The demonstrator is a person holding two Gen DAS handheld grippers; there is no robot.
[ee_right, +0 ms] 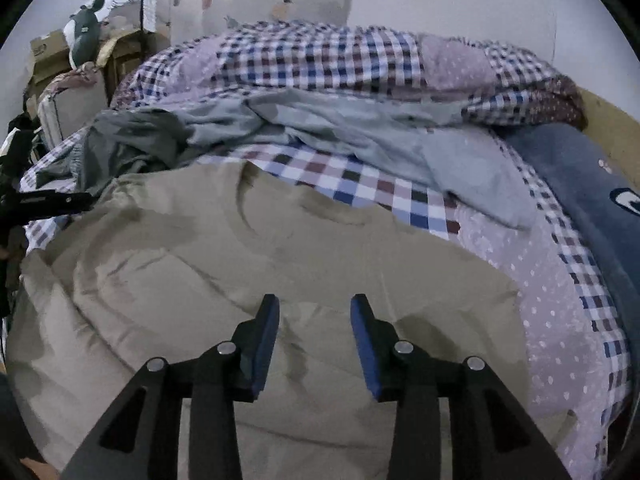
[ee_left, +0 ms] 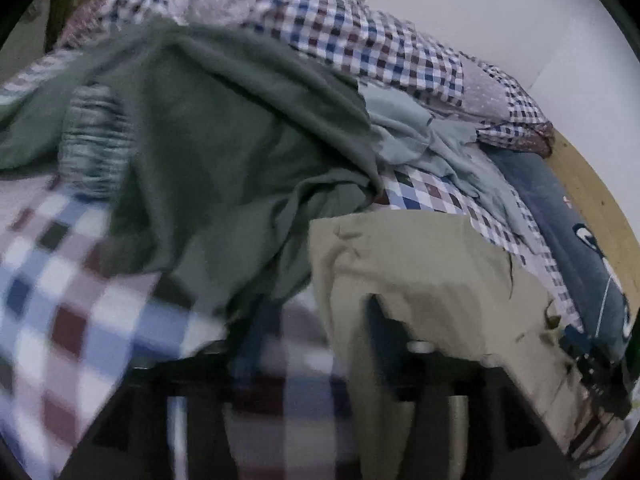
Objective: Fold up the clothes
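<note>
Beige garment (no legible writing) spread.

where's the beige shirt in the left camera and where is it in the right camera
Left wrist view: the beige shirt sits lower right, draped over the blurred left gripper's right-hand finger.
Right wrist view: the beige shirt fills the lower centre and left, under the open right gripper.
Shared landmark: the dark blue pillow at the right edge of both.
</note>
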